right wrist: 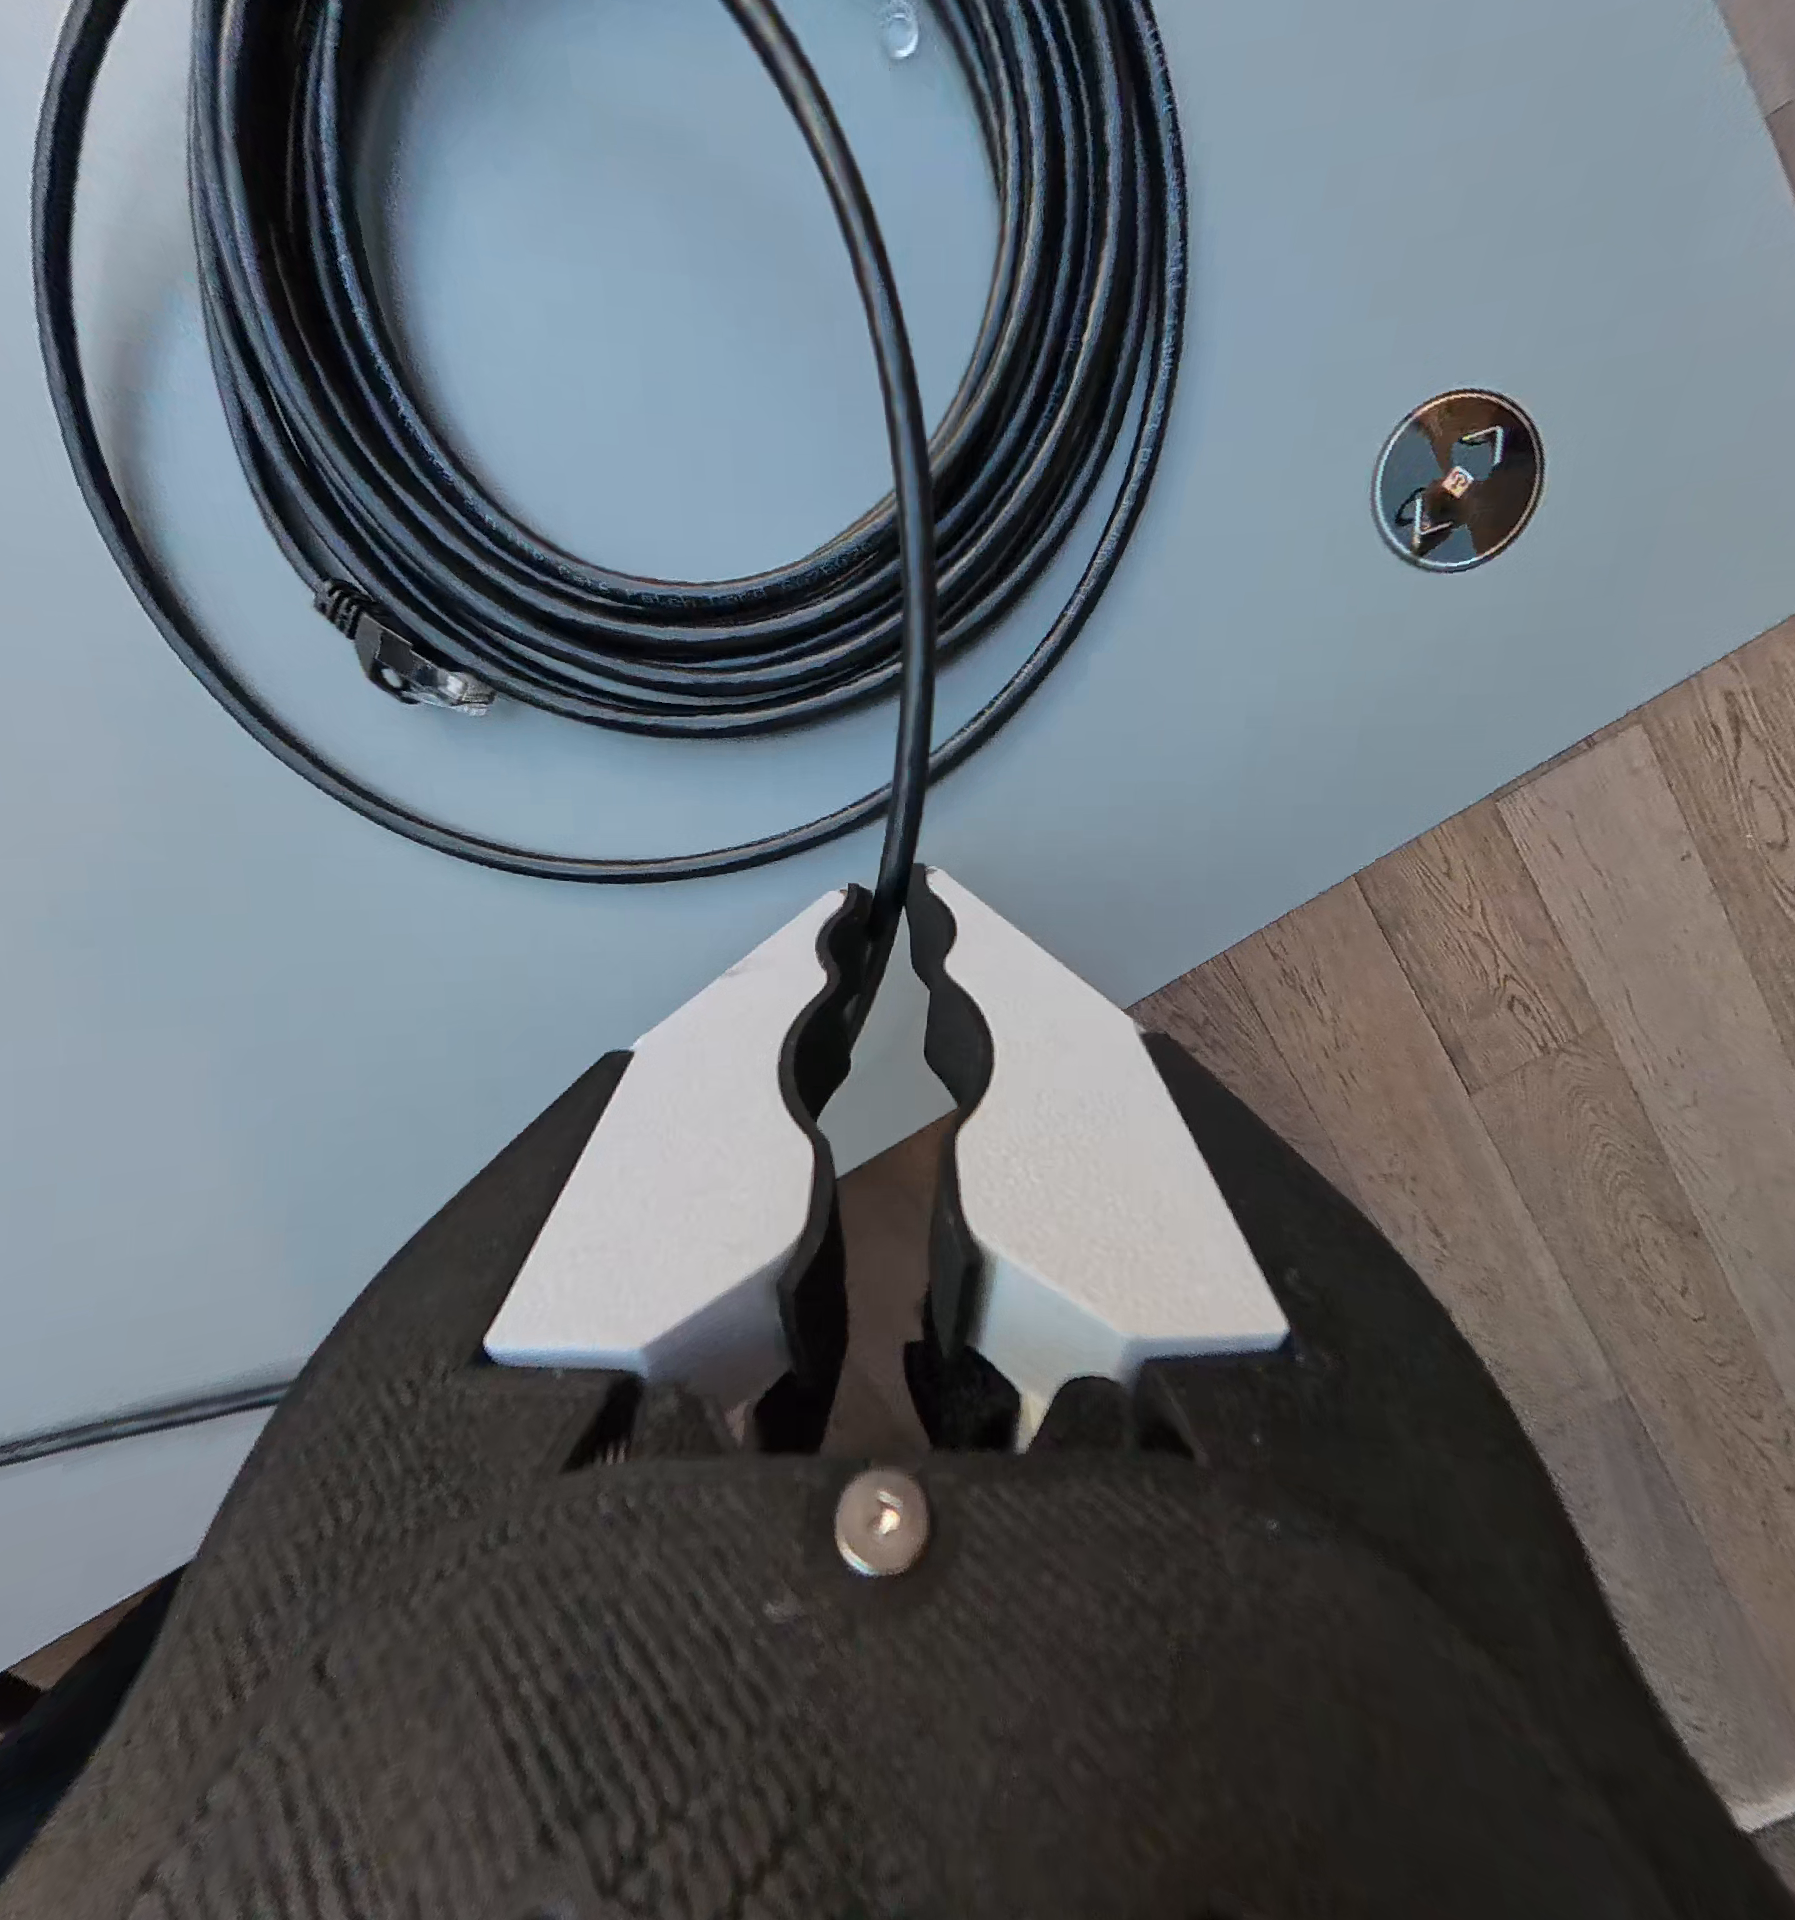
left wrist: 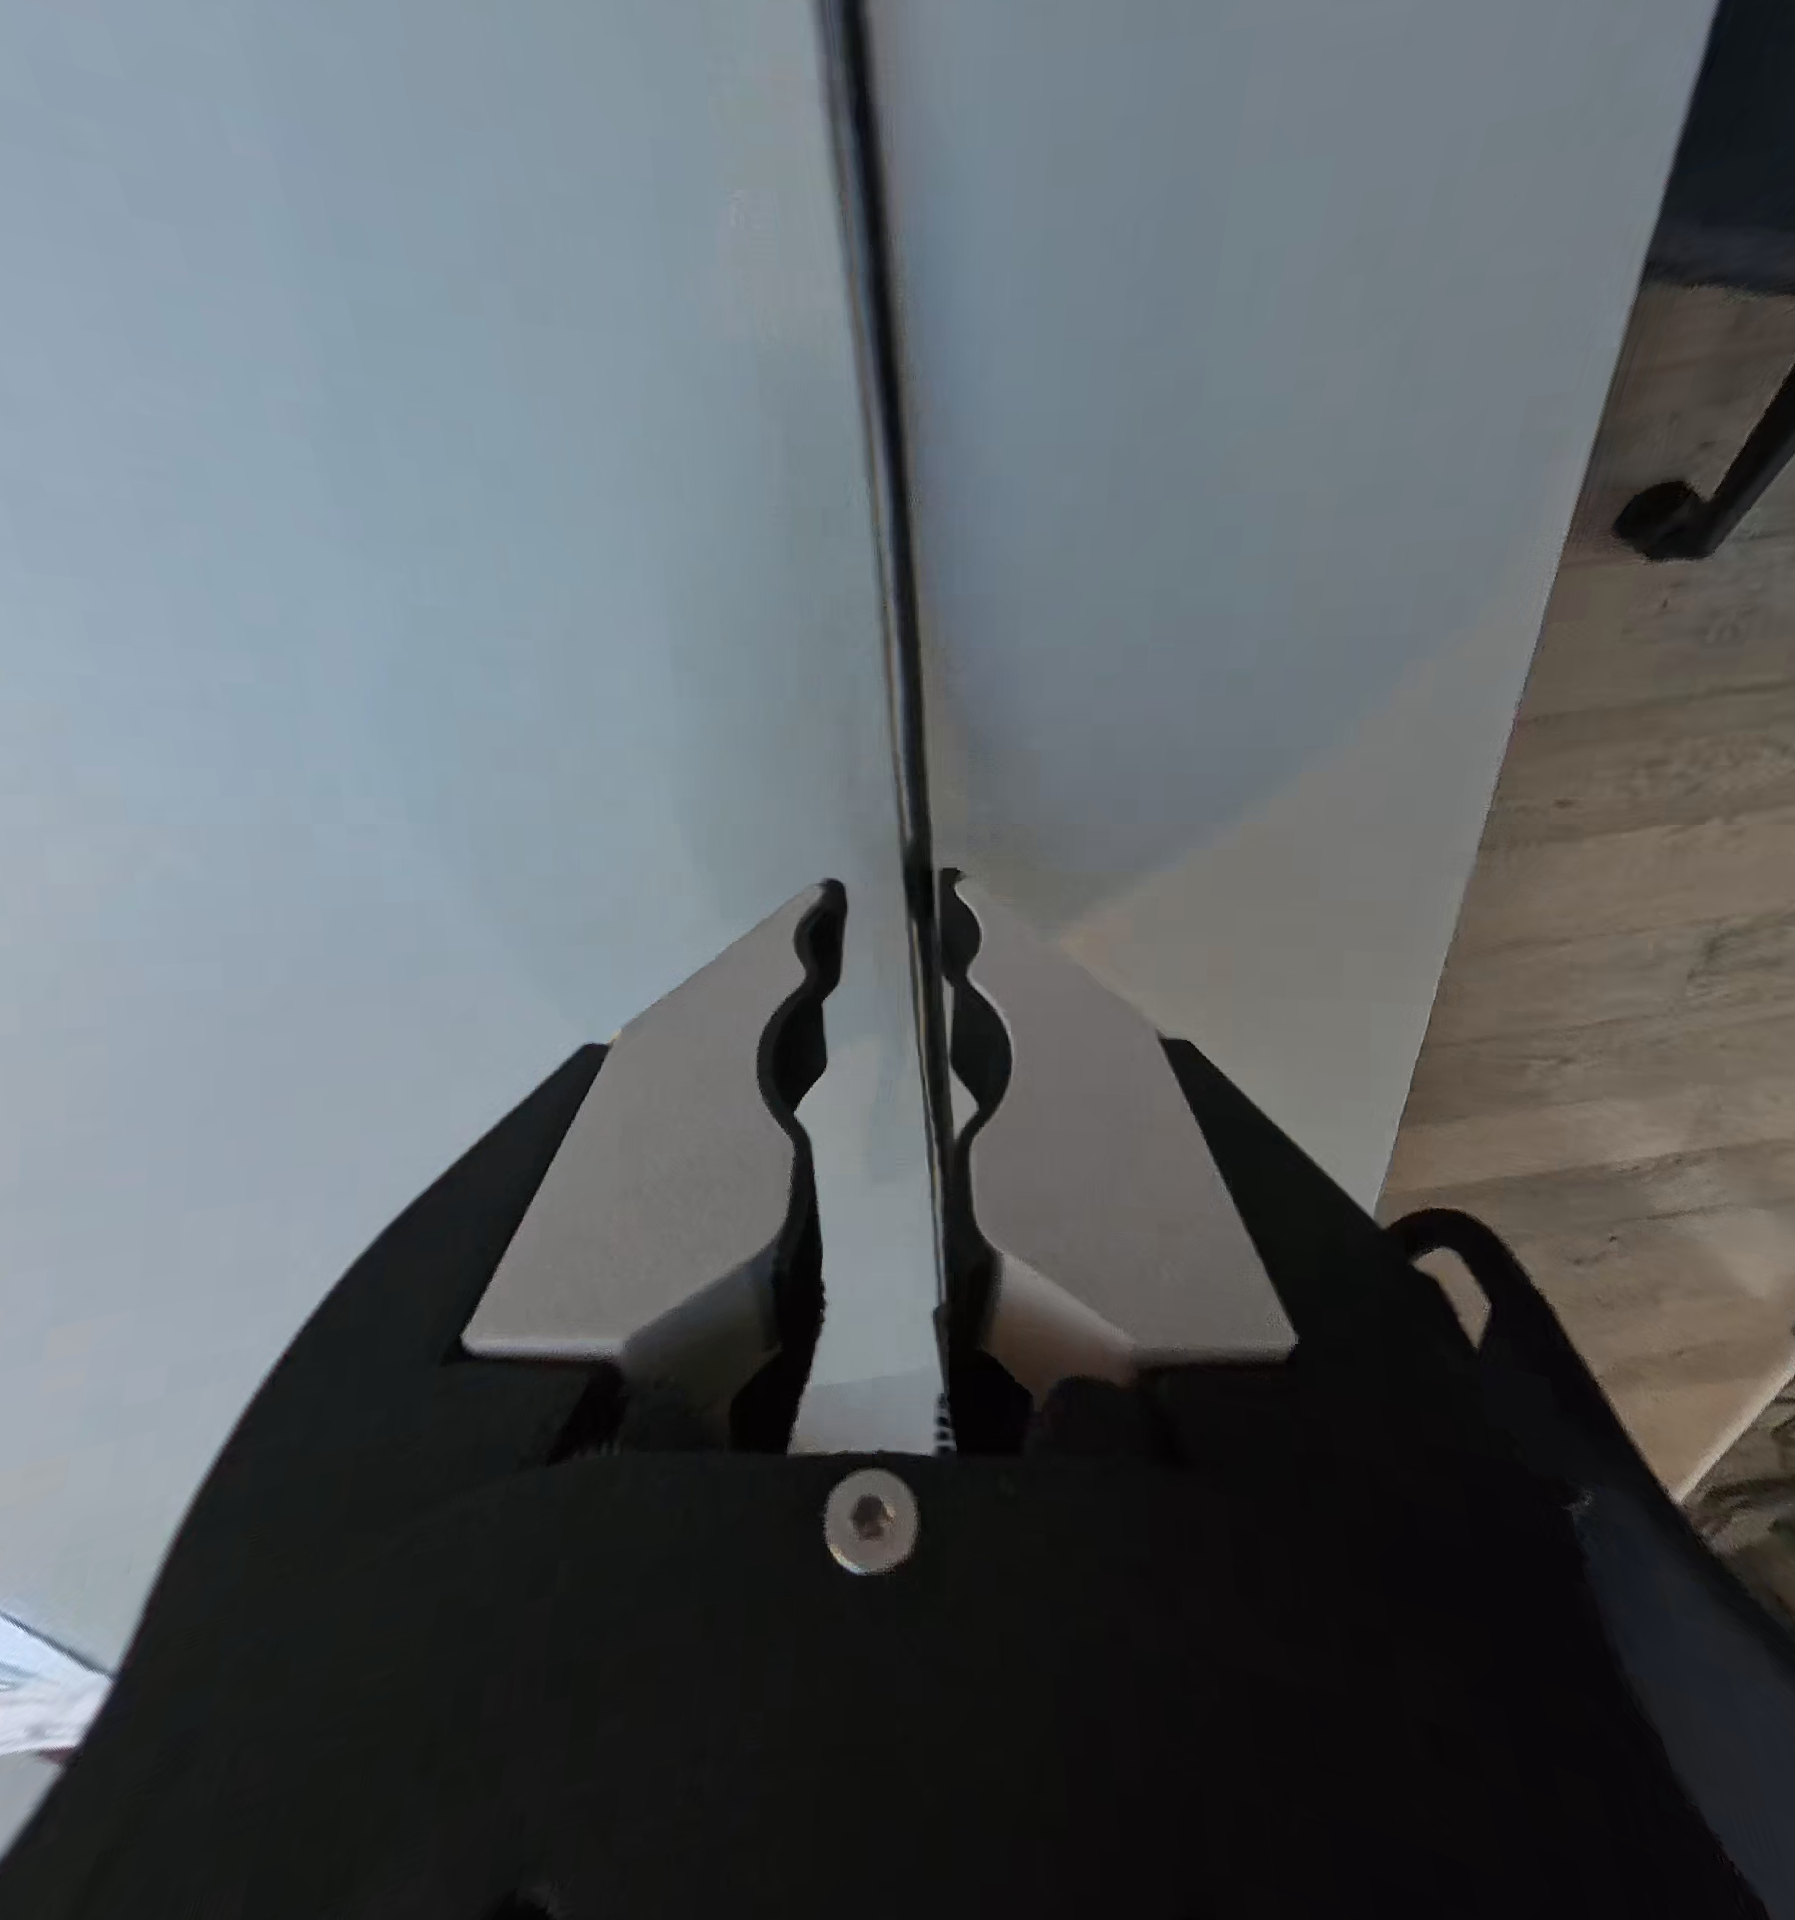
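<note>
Right now my right gripper (right wrist: 888, 899) pinches the black cable (right wrist: 898, 520) at its tips, above the pale blue table (right wrist: 1392, 208). Beyond it the cable's coil (right wrist: 1080, 468) lies flat, its plug (right wrist: 410, 649) beside the inner loops. My left gripper (left wrist: 888, 894) stands slightly parted around a taut cable stretch (left wrist: 888, 468), which touches the right finger (left wrist: 960, 935).

A cable (right wrist: 898, 499) runs from the right gripper (right wrist: 888, 899) up across a coil (right wrist: 664, 582) lying on the table (right wrist: 1340, 260). A plug (right wrist: 410, 655) rests at the coil's lower left; a round insert (right wrist: 1459, 480) sits right. In the left wrist view, the cable (left wrist: 893, 520) passes between the left gripper's (left wrist: 893, 883) fingers, seemingly touching the right one.
</note>
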Tool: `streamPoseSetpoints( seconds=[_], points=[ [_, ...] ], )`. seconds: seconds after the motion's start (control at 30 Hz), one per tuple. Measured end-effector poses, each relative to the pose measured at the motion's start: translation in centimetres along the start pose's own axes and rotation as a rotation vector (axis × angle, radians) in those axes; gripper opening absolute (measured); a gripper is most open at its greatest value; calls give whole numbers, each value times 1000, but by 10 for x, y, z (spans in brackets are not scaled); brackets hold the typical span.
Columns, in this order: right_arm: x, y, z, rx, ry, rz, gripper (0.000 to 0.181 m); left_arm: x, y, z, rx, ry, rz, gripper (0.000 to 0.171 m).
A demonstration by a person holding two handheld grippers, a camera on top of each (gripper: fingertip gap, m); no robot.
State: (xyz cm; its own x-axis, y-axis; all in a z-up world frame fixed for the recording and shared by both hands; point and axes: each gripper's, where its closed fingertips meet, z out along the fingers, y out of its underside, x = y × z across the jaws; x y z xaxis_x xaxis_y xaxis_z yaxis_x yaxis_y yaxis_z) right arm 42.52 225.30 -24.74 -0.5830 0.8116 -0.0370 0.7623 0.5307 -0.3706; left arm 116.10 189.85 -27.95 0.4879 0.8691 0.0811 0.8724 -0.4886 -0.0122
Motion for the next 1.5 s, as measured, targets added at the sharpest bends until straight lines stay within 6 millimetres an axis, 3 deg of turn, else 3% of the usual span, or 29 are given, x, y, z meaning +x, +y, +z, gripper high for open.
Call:
streamPoseSetpoints(
  seconds=[0.07, 0.23, 0.33, 0.43, 0.53, 0.63, 0.73, 0.83, 0.9, 1.0, 1.1, 1.2, 1.33, 1.5],
  points=[
    [-3, -1, -1, 14, 0, -2, 5, -19, 12, -12, 36, -67, -115, 31],
    [-16, -3, -11, 67, -42, 26, 5, -55, 17, -82, 342, -93, -570, 51],
    [-28, -8, -24, 127, -105, 81, 5, -72, -6, -122, 534, -150, -669, 52],
    [-41, -16, -40, 191, -185, 125, 5, -77, -51, -145, 676, -173, -687, 51],
    [-49, -18, -46, 212, -248, 115, 5, -76, -104, -138, 695, -155, -695, 44],
    [-46, -19, -41, 201, -282, 59, 5, -90, -128, -98, 559, -224, -785, 35],
    [-38, -15, -33, 172, -304, -5, 6, -118, -99, -60, 392, -382, -1154, 37],
    [-30, -10, -26, 143, -302, -112, 6, -120, -69, -27, 301, -446, -1476, 49],
    [-27, -8, -26, 120, -309, -166, 7, -113, -57, -6, 206, -451, -1574, 64],
    [-32, -9, -30, 101, -350, -205, 8, -111, -44, -5, 123, -507, -1629, 61],
    [-40, -12, -35, 113, -360, -244, 8, -90, -18, -8, -103, -535, -1567, 45],
    [-50, -14, -36, 131, -359, -233, 8, -57, 5, -4, -204, -539, -1529, 27],
    [-64, -22, -41, 168, -378, -146, 6, -11, 35, 1, -162, -528, -1644, 20],
    [-76, -37, -51, 230, -418, -31, 5, 22, 58, 3, -88, -487, -1760, 28]
  ],
)
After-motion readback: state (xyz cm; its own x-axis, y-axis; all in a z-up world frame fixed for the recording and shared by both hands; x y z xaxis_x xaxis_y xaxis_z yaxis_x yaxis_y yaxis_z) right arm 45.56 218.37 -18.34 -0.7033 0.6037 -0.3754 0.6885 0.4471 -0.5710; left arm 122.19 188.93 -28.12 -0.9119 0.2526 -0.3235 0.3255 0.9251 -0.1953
